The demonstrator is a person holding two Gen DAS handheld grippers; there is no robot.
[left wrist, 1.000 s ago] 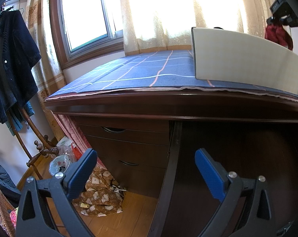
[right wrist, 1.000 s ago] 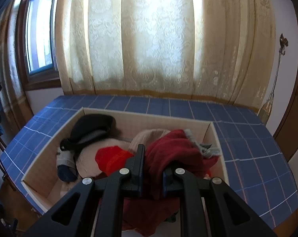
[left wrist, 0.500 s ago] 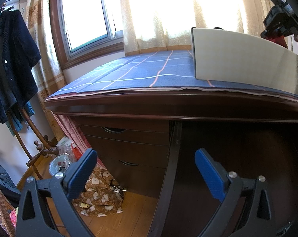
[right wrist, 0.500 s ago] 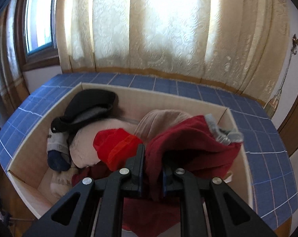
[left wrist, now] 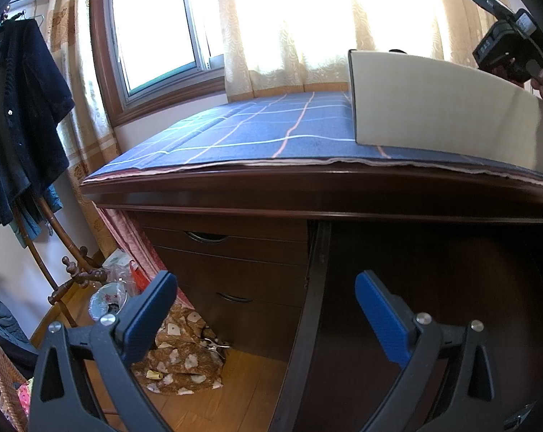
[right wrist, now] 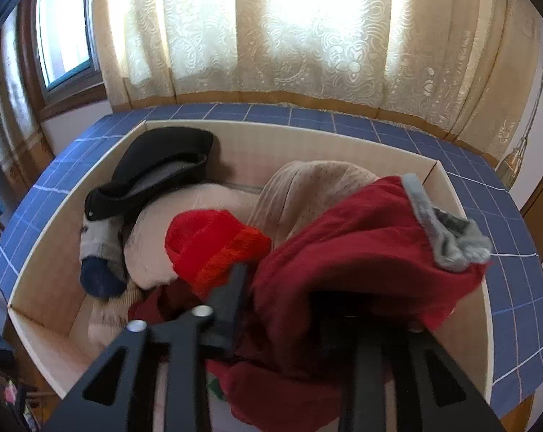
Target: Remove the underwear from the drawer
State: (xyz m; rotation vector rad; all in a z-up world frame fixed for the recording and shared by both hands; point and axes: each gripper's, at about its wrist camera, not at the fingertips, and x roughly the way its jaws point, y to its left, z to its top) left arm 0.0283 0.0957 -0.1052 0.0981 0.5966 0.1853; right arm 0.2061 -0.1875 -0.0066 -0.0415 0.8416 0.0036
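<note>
The pale wooden drawer [right wrist: 307, 144] stands on the blue checked cloth [right wrist: 516, 288] of the desk, full of clothes. Dark red underwear [right wrist: 361, 252] with a grey waistband [right wrist: 448, 237] lies at its near right corner, draped over my right gripper's [right wrist: 286, 288] right finger, which it hides. That gripper's jaws have just been opening; they stand apart, with the red cloth loose between them and not pinched. My left gripper [left wrist: 264, 284] hangs open and empty in front of the dark desk [left wrist: 307, 198]. From there the drawer [left wrist: 433, 108] shows side-on.
In the drawer lie a bright red knit piece [right wrist: 206, 241], a black garment [right wrist: 156, 165], beige cloth [right wrist: 307, 190] and a blue-toed sock [right wrist: 98, 277]. Desk drawers [left wrist: 235, 270] are closed. A patterned cloth [left wrist: 185, 356] lies on the floor; a coat rack [left wrist: 30, 108] stands left.
My right gripper has sunk toward the drawer and its jaws have parted; the red underwear now lies slack over the right finger. The left gripper has not moved.
</note>
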